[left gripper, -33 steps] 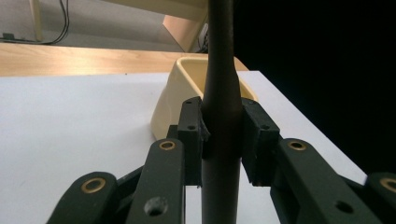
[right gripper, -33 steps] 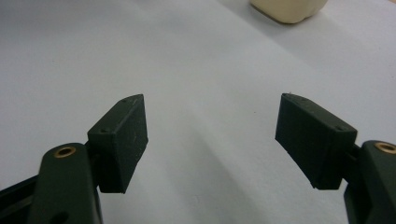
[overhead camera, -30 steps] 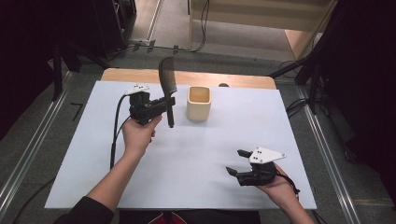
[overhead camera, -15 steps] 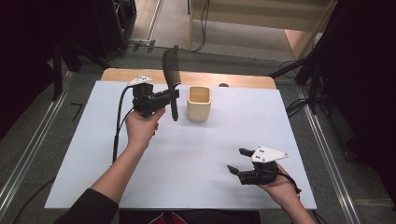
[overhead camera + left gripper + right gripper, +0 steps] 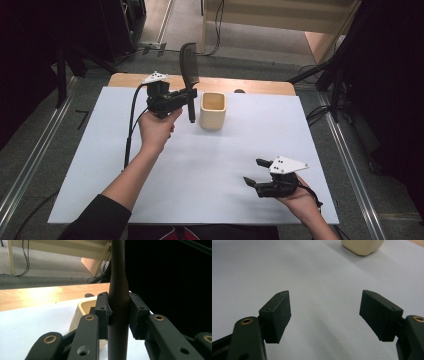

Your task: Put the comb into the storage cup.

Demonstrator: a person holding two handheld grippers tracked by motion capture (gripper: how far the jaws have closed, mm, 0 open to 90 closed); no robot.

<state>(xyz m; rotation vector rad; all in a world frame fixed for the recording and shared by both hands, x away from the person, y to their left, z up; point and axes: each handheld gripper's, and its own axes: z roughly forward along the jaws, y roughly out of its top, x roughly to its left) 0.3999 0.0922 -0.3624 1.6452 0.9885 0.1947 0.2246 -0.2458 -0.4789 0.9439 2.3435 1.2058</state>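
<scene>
your left gripper [image 5: 189, 95] clamps the handle of a dark plastic comb [image 5: 187, 62], upright at upper centre of the high view, just left of the cream square cup [image 5: 213, 111]. its own view shows the pads [image 5: 102, 312] pinching it, teeth cut off. since half a second ago it sits marginally higher. your right gripper [image 5: 254, 171], lower right, gapes wide.
</scene>
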